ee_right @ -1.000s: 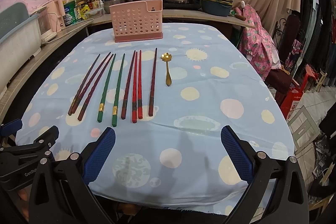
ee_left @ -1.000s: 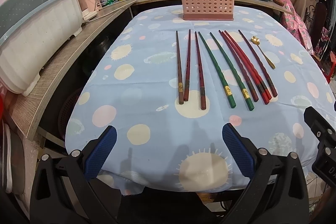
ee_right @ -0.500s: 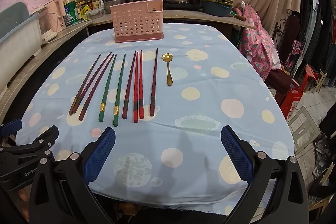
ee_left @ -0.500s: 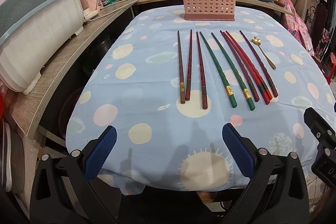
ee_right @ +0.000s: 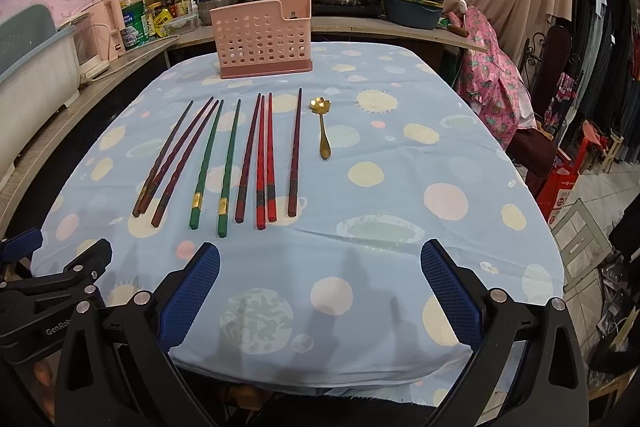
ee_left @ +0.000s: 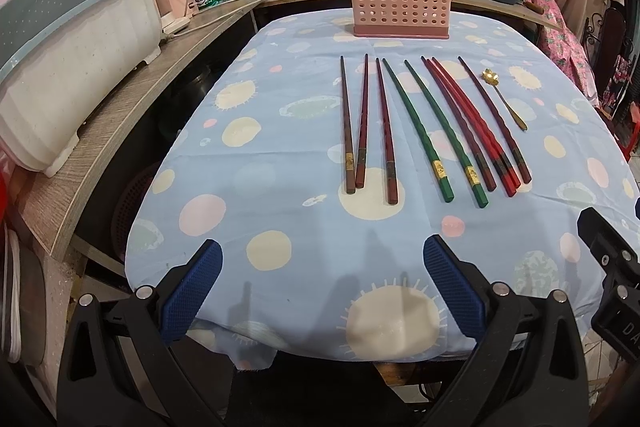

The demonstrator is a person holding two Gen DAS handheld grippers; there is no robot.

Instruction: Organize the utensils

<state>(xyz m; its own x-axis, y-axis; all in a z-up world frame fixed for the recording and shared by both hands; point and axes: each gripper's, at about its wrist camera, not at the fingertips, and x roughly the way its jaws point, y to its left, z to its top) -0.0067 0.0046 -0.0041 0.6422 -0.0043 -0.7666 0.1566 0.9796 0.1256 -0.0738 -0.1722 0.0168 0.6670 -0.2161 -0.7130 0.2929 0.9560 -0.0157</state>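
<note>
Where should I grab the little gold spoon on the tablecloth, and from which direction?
Grip the gold spoon at mid-handle, coming straight down from above with the right gripper, jaws closing across the handle's width. It lies flat on the tablecloth, with its flower-shaped bowl toward the pink caddy. The thin, straight handle has open cloth on both sides, well apart from the nearest chopstick.

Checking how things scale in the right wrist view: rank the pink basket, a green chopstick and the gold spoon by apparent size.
1. Pink basket, though it stands farthest away.
2. Green chopstick, longest but thin.
3. Gold spoon, clearly smallest.
</note>
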